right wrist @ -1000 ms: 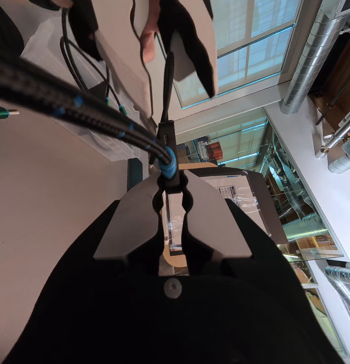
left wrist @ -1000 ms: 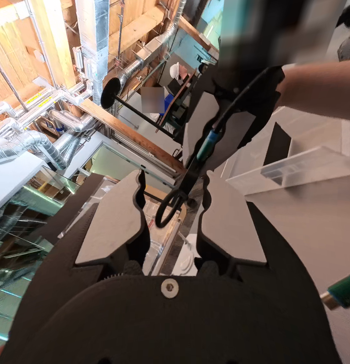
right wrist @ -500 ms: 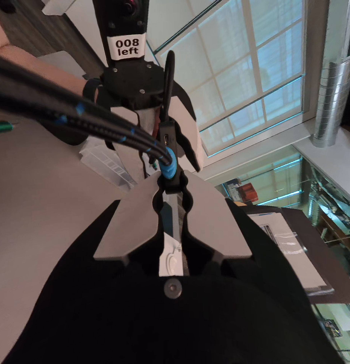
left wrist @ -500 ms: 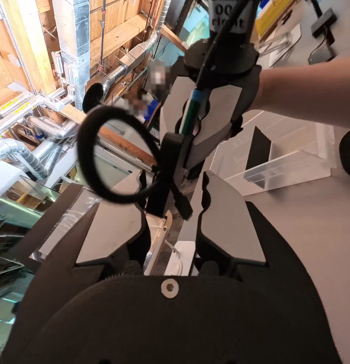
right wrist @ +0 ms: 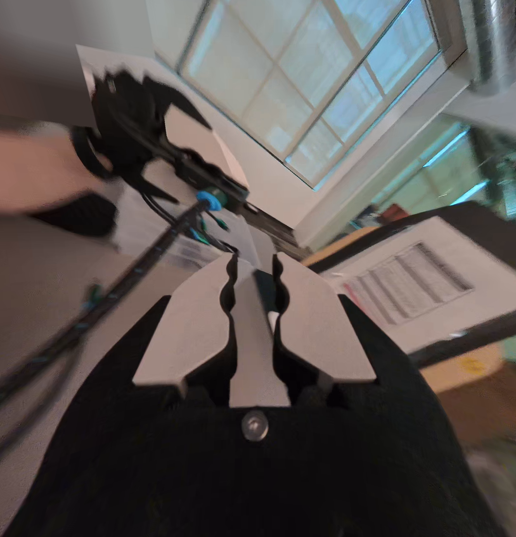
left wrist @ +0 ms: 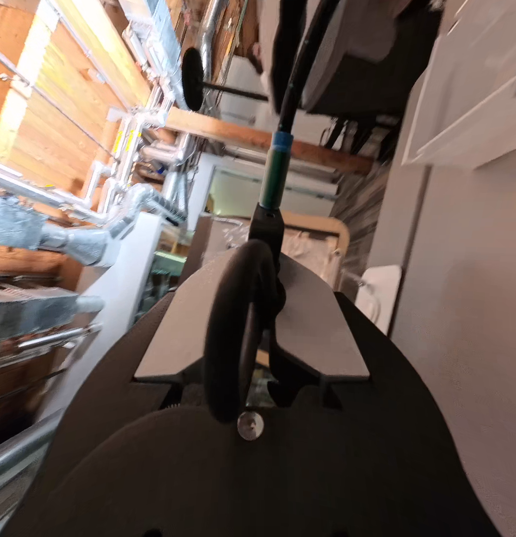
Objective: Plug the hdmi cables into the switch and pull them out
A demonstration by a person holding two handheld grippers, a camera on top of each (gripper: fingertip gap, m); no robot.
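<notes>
One HDMI plug (left wrist: 274,177) sits seated at twelve o'clock in the switch (left wrist: 265,229) pinched by the closed left gripper (left wrist: 272,261), while the right gripper (right wrist: 254,261), slightly parted and empty, likely must regrasp the plug to pull it out.

Both views are motion-blurred. A large gridded window (right wrist: 317,96) lets in pale daylight, framed by white wall. Overhead run wooden beams (left wrist: 251,136) and boards, with silver ducts (left wrist: 76,241) and pipes — another duct (right wrist: 495,43) hangs beside the window. The counter (left wrist: 466,290) is plain grey.
</notes>
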